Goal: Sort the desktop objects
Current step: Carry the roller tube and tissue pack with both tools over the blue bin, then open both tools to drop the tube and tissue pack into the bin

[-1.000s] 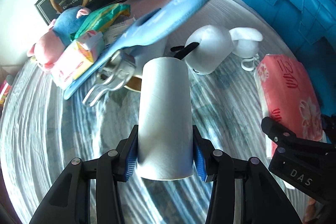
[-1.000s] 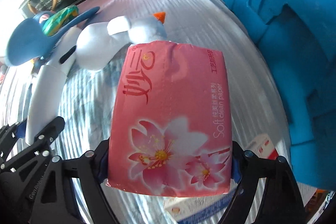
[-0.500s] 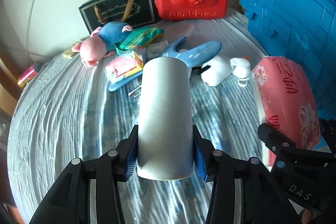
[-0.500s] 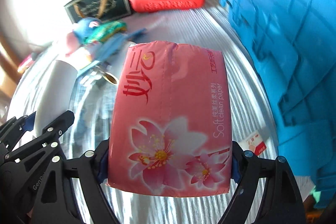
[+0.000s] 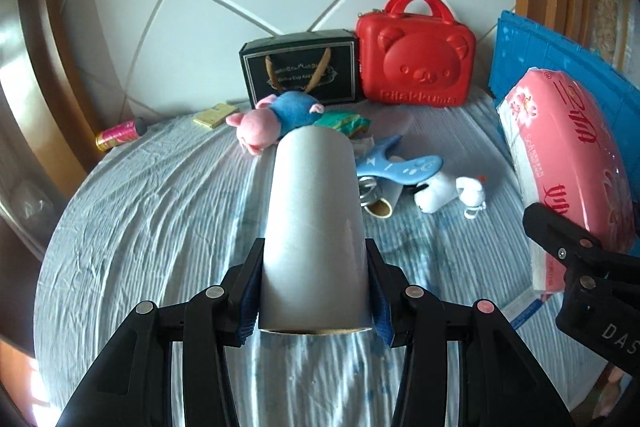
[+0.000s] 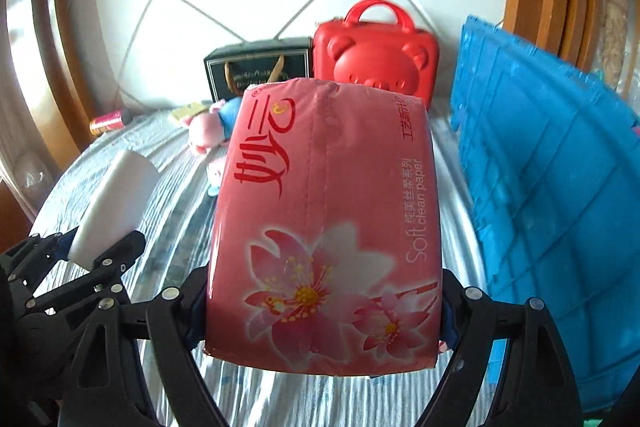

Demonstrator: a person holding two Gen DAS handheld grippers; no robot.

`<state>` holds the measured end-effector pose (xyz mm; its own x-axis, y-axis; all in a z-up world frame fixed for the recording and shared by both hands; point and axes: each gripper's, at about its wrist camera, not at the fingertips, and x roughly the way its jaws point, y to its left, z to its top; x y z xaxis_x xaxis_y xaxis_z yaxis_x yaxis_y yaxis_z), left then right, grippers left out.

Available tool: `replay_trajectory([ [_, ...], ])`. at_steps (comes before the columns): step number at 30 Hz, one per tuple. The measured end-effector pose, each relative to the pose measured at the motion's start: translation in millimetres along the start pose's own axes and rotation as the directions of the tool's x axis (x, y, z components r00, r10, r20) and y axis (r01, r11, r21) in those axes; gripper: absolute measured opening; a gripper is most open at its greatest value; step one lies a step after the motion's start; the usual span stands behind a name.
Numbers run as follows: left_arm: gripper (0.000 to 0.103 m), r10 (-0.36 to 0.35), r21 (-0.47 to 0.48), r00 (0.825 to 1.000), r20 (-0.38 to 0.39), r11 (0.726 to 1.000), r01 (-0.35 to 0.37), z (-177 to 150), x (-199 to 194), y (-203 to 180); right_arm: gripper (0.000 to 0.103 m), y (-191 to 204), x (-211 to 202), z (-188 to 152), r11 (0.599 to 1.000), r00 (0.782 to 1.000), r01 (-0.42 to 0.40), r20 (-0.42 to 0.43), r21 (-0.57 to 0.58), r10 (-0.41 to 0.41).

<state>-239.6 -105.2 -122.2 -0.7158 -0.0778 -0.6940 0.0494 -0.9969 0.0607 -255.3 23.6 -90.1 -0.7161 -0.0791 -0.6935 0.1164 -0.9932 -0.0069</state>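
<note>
My left gripper (image 5: pixel 314 291) is shut on a white paper roll (image 5: pixel 314 227), held above the blue-striped tablecloth (image 5: pixel 160 227). My right gripper (image 6: pixel 324 311) is shut on a pink pack of tissue paper (image 6: pixel 324 219) with flower print; the pack (image 5: pixel 572 163) also shows at the right of the left wrist view. The roll (image 6: pixel 116 203) and left gripper appear at the lower left of the right wrist view. On the cloth lie a pink-and-blue plush (image 5: pixel 276 119), a blue plastic tool (image 5: pixel 400 167), a white plush (image 5: pixel 448 193) and a green packet (image 5: pixel 344 121).
A blue plastic crate (image 6: pixel 552 195) stands at the right. A red bear case (image 5: pixel 416 67) and a black gift box (image 5: pixel 300 71) stand against the tiled wall. A pink can (image 5: pixel 118 139) and a yellow packet (image 5: pixel 212 115) lie at the far left.
Both grippers have risen and pulled back with the roll and the tissue pack still held. The table objects look smaller and farther, and the wall has come into view.
</note>
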Motion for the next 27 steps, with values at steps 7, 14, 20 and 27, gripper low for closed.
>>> replay_trajectory([
  [7,0.044,-0.044,0.003,0.993,0.106,0.999,0.044,13,-48,-22,0.084,-25,-76,13,0.998,0.988,0.054,0.143,0.012,-0.055],
  [14,0.026,-0.110,0.030,0.961,0.254,0.994,0.106,44,-105,-104,0.084,-108,-146,19,0.992,0.953,0.109,0.278,0.058,-0.121],
  [20,0.004,-0.160,0.096,0.944,0.287,0.986,0.138,89,-120,-233,0.084,-224,-169,9,0.980,0.935,0.168,0.296,0.111,-0.194],
  [27,0.005,-0.214,0.161,0.938,0.274,0.971,0.175,110,-129,-343,0.084,-338,-168,-11,0.961,0.939,0.202,0.242,0.187,-0.245],
])
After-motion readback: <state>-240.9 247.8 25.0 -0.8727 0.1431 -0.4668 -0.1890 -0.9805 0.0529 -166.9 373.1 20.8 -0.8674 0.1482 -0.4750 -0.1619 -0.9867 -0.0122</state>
